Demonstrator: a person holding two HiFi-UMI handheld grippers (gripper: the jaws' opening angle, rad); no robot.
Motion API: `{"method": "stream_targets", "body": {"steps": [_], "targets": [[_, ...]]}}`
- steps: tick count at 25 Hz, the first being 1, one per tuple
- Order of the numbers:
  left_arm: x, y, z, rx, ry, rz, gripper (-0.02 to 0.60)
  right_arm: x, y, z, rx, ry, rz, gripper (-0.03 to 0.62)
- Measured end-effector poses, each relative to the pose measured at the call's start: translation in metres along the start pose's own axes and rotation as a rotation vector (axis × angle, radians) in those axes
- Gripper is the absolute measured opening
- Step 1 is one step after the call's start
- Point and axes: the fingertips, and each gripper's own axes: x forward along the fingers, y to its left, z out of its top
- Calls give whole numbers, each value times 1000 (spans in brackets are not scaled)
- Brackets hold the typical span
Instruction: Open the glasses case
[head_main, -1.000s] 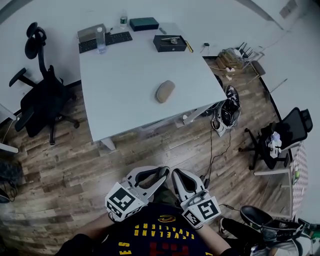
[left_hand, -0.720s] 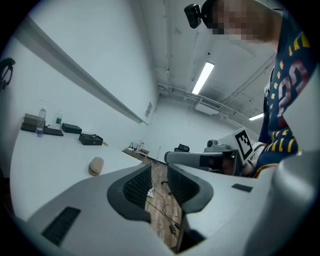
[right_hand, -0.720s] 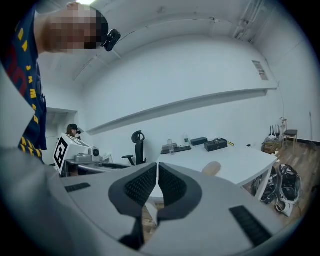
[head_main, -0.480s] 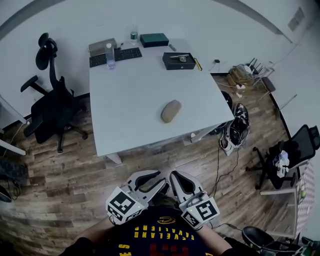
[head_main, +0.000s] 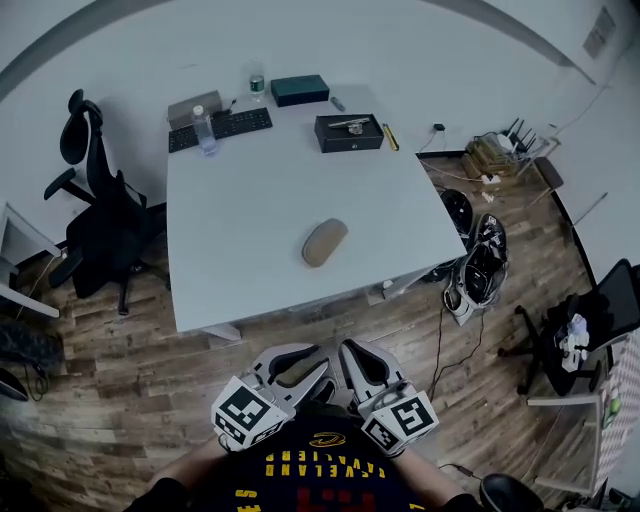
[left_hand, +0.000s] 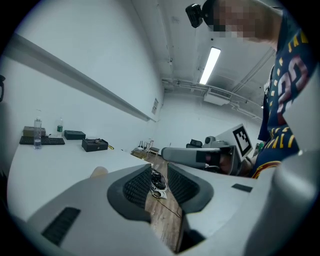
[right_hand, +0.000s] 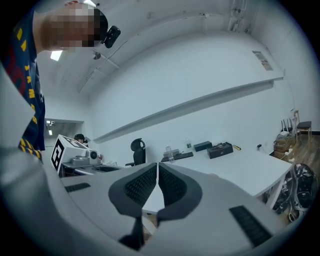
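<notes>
The glasses case has slid lower in the head view as the person nears the desk. It lies closed there, well out of reach. The left hand-held gripper is released and the right hand-held gripper is clenched, both empty. Close in first, then steady the base and pry at the seam.

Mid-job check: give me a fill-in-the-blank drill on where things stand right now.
The left gripper has its jaws ____, with nothing between them.
The right gripper has its jaws ____.
The glasses case lies on the table, touched by ____ gripper.
The glasses case's lid is ____.
Missing words: open; shut; neither; closed.
</notes>
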Motion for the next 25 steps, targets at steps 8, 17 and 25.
{"method": "stream_targets", "body": {"steps": [8, 17, 25], "targets": [[40, 6, 15, 4, 10, 63, 110, 2, -44, 13, 33, -16, 50, 23], [92, -11, 23, 17, 22, 26, 110, -23, -99, 29, 50, -56, -3, 23], [114, -7, 20, -1, 61, 20, 110, -23, -124, 28, 97, -58, -12, 23]]}}
